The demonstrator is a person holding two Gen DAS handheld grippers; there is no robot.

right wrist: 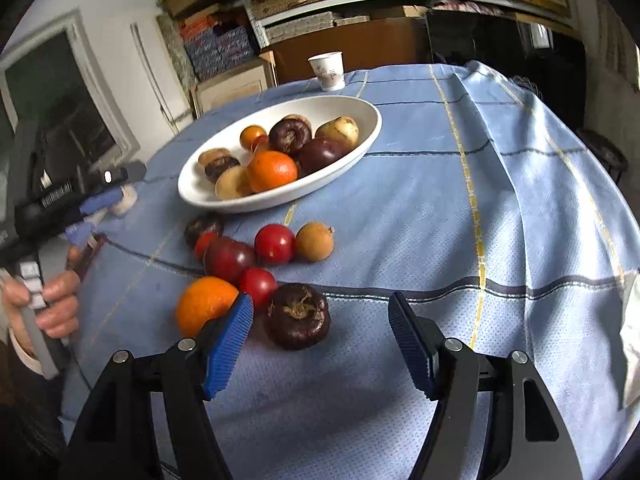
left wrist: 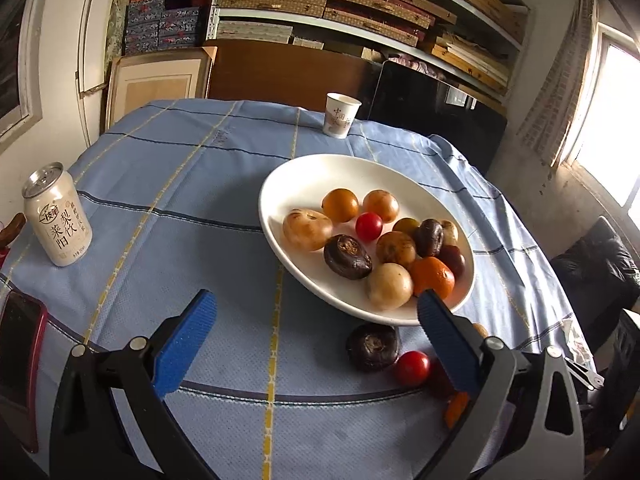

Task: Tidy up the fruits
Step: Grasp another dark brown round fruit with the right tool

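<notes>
A white oval plate (left wrist: 280, 184) (right wrist: 360, 120) holds several fruits: an orange (left wrist: 434, 278) (right wrist: 272, 170), dark round fruits, tan ones and a cherry tomato (left wrist: 369, 226). Loose fruits lie on the cloth in front of it: a dark fruit (right wrist: 298, 316), an orange (right wrist: 204, 304), red tomatoes (right wrist: 275, 243), a tan fruit (right wrist: 315, 241), and a dark fruit (left wrist: 372, 346) with a tomato (left wrist: 412, 367) in the left wrist view. My left gripper (left wrist: 316, 320) is open and empty before the plate; it also shows in the right wrist view (right wrist: 90, 216). My right gripper (right wrist: 320, 320) is open, the dark fruit just beyond its jaws.
A blue checked cloth (left wrist: 180, 184) covers the round table. A drink can (left wrist: 58, 220) and a red phone (left wrist: 18, 352) sit at the left, a paper cup (left wrist: 340, 115) (right wrist: 328, 71) at the far edge. Shelves of boxes stand behind.
</notes>
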